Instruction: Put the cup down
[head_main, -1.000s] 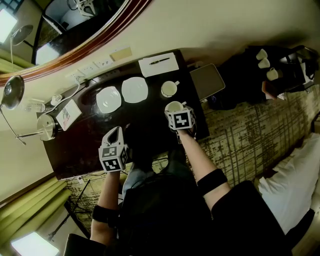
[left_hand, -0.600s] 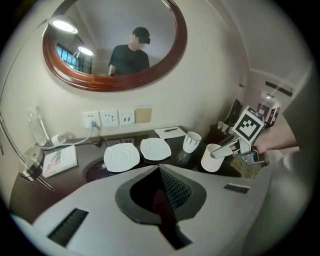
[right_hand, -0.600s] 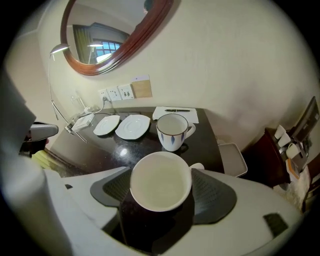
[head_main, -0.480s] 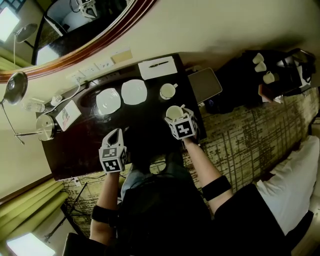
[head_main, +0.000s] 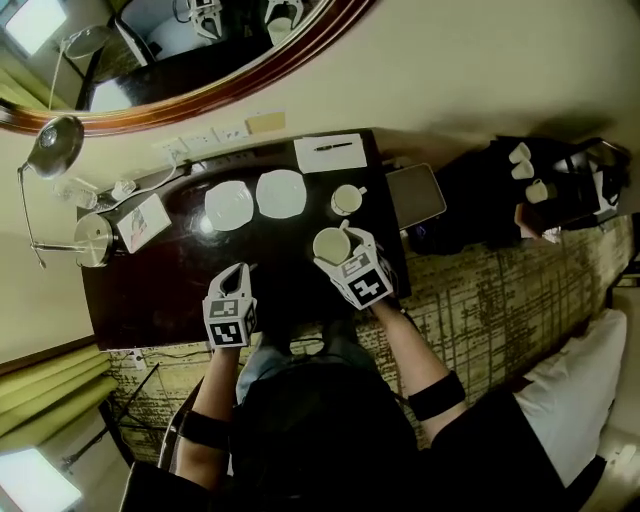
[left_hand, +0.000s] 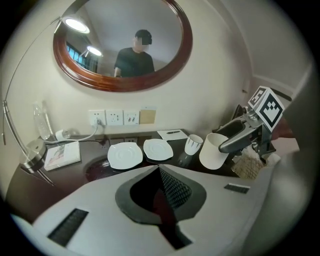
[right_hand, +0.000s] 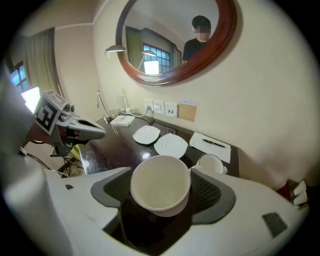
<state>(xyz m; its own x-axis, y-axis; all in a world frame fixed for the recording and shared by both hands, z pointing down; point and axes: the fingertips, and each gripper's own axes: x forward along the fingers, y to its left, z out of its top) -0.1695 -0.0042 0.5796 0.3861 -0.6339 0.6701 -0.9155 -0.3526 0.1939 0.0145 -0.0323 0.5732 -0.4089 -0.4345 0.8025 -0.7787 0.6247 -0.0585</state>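
My right gripper (head_main: 334, 250) (right_hand: 161, 192) is shut on a white cup (head_main: 330, 245) (right_hand: 160, 184) (left_hand: 214, 150), its two pads pressed on the cup's sides. The cup hangs over the dark desk (head_main: 160, 290), mouth tilted toward the camera, in front of two white saucers (head_main: 229, 204) (head_main: 281, 193) (right_hand: 170, 144). A second white cup (head_main: 346, 199) (right_hand: 210, 163) (left_hand: 193, 144) stands on the desk beside the saucers. My left gripper (head_main: 237, 275) (left_hand: 161, 186) is shut on nothing, low at the desk's near edge, left of the held cup.
A white notepad with a pen (head_main: 331, 152) lies at the back right of the desk. A desk lamp (head_main: 55, 148), a round metal base (head_main: 92, 240), a booklet (head_main: 143, 222) and a cable sit at the left. Wall sockets (left_hand: 114, 117) and an oval mirror (left_hand: 122, 45) are behind.
My right gripper has carried the cup leftward and a little toward the saucers, away from the desk's right edge. The left gripper has stayed put.
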